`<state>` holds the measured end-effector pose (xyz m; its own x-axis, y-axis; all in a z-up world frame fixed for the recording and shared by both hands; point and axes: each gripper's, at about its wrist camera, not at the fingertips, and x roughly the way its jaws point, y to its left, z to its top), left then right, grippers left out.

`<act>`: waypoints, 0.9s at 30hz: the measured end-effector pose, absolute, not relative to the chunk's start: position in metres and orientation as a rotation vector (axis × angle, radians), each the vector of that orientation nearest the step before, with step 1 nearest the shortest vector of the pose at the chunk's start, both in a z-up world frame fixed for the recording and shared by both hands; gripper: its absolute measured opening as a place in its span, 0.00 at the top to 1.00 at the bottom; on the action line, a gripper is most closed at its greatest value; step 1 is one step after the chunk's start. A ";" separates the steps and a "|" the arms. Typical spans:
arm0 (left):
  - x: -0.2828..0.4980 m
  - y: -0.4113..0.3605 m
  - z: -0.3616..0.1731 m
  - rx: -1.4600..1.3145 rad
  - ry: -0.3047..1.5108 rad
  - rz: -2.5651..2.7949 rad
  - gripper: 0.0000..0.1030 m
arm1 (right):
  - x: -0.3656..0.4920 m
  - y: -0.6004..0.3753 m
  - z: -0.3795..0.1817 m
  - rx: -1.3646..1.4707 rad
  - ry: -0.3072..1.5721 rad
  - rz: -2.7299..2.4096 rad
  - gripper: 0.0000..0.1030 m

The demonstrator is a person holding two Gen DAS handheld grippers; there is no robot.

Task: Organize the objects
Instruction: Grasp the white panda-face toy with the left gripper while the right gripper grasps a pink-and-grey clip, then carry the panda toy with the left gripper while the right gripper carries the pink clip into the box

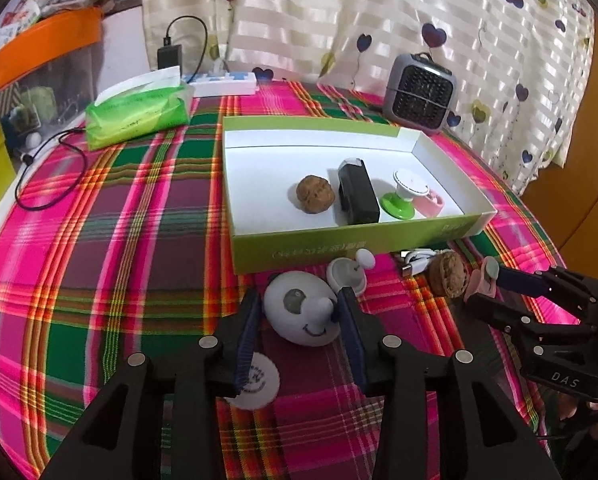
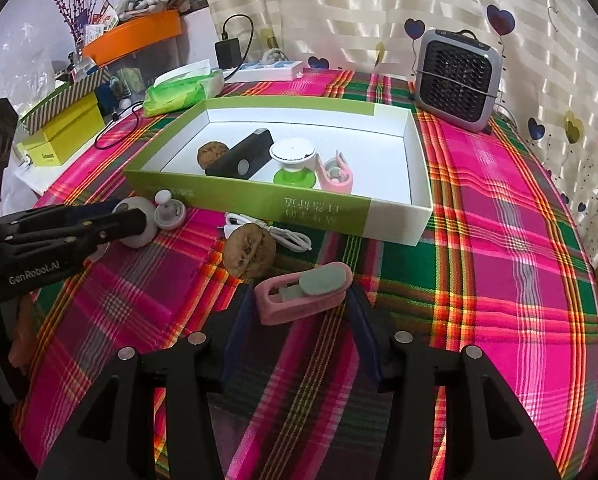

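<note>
Sorting looks roughly half done, judging by the green-sided box: inside it already lie a walnut, a black rectangular device, a white-and-green suction-style knob and a pink clip, grouped toward the near wall. Still out on the plaid cloth, in front of that near wall, are a white egg-shaped toy with a drawn face, a small white round case with its cap, a coiled white cable, a second walnut, a second pink clip with a grey pad, and a white disc nearest the left wrist camera. The left gripper is level with the cloth and pointed toward the box, its jaws wide apart on either side of the egg toy; the right finger seems to touch the toy, the left stands just off it, so nothing is gripped yet. The right gripper also points toward the box, its jaws spread wide around the loose pink clip, not closed on it. Each likely needs only to close before lifting into the box.
</note>
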<state>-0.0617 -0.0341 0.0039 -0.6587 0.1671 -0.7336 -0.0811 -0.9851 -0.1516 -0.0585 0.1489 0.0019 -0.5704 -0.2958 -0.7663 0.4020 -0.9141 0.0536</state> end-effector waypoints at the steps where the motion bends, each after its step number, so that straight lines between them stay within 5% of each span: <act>1: -0.063 -0.032 0.003 -1.237 -0.151 2.732 0.63 | -0.059 0.150 0.002 1.175 0.168 -2.469 0.52; 6: -0.065 -0.031 0.002 -1.249 -0.158 2.725 0.63 | -0.059 0.153 0.003 1.167 0.131 -2.457 0.53; 16: -0.062 -0.035 0.006 -1.193 -0.218 2.717 0.71 | -0.057 0.156 0.005 1.141 0.113 -2.454 0.74; 27: -0.057 -0.036 0.008 -1.165 -0.235 2.712 0.71 | -0.056 0.178 0.006 1.175 0.115 -2.545 0.74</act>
<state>-0.0574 -0.0358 0.0081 -0.6765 0.2263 -0.7008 -0.1026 -0.9713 -0.2146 -0.0558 0.1784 0.0061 -0.6029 -0.2662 -0.7521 0.3327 -0.9407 0.0662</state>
